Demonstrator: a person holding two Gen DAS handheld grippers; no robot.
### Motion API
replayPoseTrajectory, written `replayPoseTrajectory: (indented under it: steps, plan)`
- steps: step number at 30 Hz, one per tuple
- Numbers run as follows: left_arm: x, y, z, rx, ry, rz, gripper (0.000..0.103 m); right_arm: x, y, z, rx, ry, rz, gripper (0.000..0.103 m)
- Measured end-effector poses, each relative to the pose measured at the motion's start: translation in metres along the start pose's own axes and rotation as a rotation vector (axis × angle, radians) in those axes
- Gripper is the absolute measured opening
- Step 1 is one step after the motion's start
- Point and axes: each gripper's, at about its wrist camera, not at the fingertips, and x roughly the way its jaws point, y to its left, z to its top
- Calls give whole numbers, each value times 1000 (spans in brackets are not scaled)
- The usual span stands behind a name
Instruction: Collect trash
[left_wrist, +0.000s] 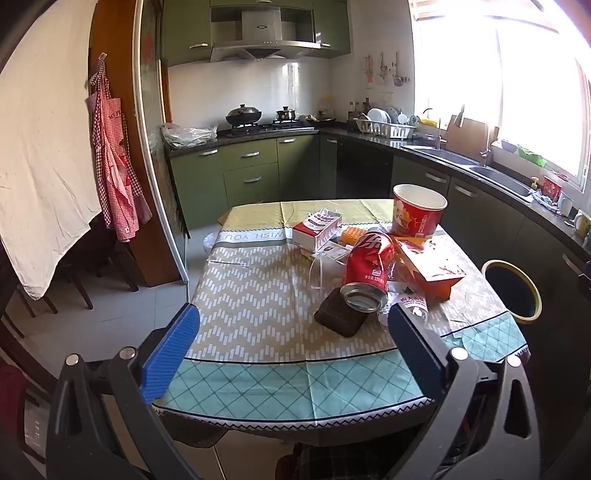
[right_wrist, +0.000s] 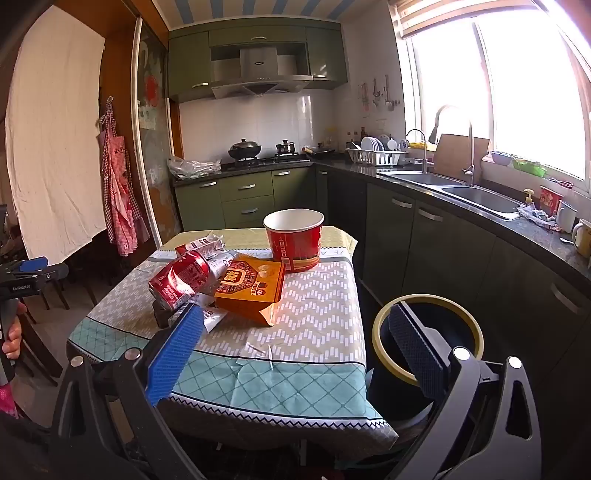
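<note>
Trash lies piled on the table: a crushed red soda can, a red paper bucket, an orange carton, a red-and-white box and a dark square pad. A dark bin with a yellow rim stands right of the table. My left gripper is open and empty over the table's near edge. My right gripper is open and empty, its right finger in front of the bin.
Green kitchen cabinets and a dark counter with a sink run along the back and right. A stove with pots is at the back. A red checked apron hangs at the left. Chairs stand left of the table.
</note>
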Motion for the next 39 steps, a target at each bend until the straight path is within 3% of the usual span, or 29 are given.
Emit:
replayPoseTrajectory:
  steps: [39]
  plan:
    - [-1, 2, -2, 7, -5, 11, 97, 1, 0, 0, 2, -3, -3, 99]
